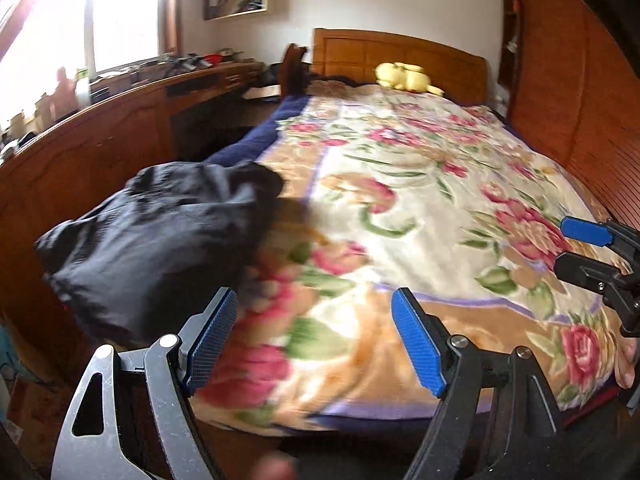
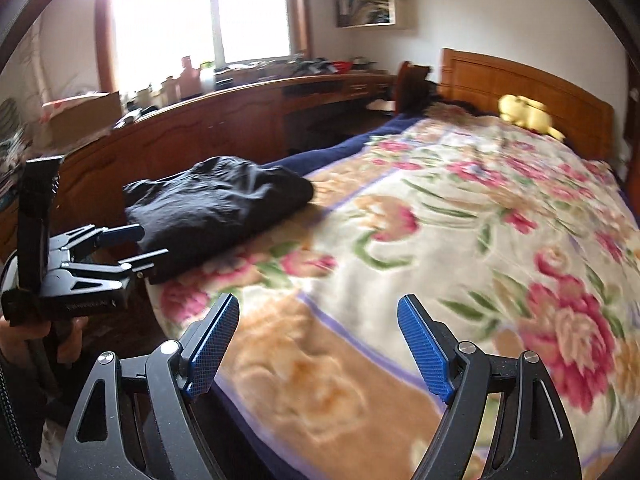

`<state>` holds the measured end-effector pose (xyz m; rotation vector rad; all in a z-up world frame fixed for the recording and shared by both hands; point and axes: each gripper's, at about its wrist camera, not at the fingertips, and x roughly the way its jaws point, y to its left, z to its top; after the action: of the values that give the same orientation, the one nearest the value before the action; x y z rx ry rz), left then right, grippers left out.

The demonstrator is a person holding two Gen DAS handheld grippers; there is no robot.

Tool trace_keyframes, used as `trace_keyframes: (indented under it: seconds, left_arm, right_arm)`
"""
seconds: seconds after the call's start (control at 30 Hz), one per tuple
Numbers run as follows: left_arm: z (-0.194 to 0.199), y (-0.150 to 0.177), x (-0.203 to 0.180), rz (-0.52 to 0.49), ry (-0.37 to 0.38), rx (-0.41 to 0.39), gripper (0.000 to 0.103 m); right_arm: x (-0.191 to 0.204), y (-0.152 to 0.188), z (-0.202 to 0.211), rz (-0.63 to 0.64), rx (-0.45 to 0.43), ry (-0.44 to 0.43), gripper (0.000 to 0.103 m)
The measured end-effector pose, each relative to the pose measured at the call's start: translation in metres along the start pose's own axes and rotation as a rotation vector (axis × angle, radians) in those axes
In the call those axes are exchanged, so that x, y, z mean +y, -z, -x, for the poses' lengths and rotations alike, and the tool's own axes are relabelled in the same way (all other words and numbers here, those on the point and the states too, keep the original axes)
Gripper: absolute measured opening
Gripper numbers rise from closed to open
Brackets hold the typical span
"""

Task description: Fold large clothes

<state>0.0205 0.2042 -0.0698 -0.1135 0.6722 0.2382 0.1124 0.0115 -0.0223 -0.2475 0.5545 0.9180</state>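
Observation:
A black garment [image 1: 152,240] lies in a bundled, folded heap on the near left corner of the floral blanket [image 1: 420,200]; the right wrist view shows the garment [image 2: 216,204] at the bed's left edge. My left gripper [image 1: 314,312] is open above the foot of the bed, nothing between its blue pads, just right of the garment. My right gripper [image 2: 320,320] is open too, over bare blanket [image 2: 440,220]. In the left wrist view the right gripper [image 1: 576,248] enters from the right edge. The left gripper [image 2: 140,244] shows at the left of the right wrist view, beside the garment.
A wooden headboard [image 1: 400,52] and a yellow plush toy [image 1: 404,76] are at the far end of the bed. A long wooden desk [image 2: 240,112] cluttered with items runs along the left under a bright window. Wooden panelling [image 1: 568,100] flanks the bed's right side.

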Motion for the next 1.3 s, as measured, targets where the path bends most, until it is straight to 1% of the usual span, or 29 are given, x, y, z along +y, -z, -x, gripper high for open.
trace_keyframes:
  seconds: [0.13, 0.3, 0.53, 0.67, 0.73, 0.93, 1.07, 1.17, 1.3]
  left_arm:
    - [-0.002, 0.002, -0.043, -0.034, 0.081, 0.001, 0.08]
    - [0.003, 0.003, -0.092, -0.063, 0.157, -0.009, 0.08]
    - [0.013, 0.001, -0.143, -0.087, 0.216, -0.017, 0.08]
    - [0.026, -0.004, -0.161, -0.106, 0.234, -0.039, 0.08]
    - [0.035, -0.008, -0.169, -0.115, 0.229, -0.057, 0.08]
    - [0.074, -0.019, -0.185, -0.13, 0.23, -0.143, 0.08]
    - [0.097, -0.024, -0.192, -0.146, 0.228, -0.196, 0.08]
    - [0.109, -0.026, -0.194, -0.151, 0.226, -0.22, 0.08]
    - [0.116, -0.026, -0.195, -0.156, 0.23, -0.236, 0.08]
  right_arm:
    - [-0.017, 0.025, 0.036, -0.037, -0.013, 0.077, 0.083]
    - [-0.028, 0.048, 0.07, -0.086, -0.019, 0.164, 0.083]
    - [-0.039, 0.072, 0.115, -0.163, -0.031, 0.255, 0.083]
    - [-0.044, 0.081, 0.145, -0.221, -0.064, 0.297, 0.083]
    - [-0.045, 0.085, 0.164, -0.24, -0.089, 0.326, 0.083]
    - [-0.043, 0.094, 0.213, -0.272, -0.186, 0.393, 0.083]
    - [-0.036, 0.097, 0.251, -0.286, -0.261, 0.435, 0.083]
    - [-0.023, 0.101, 0.273, -0.289, -0.305, 0.453, 0.083]
    - [-0.009, 0.105, 0.285, -0.285, -0.338, 0.473, 0.083]
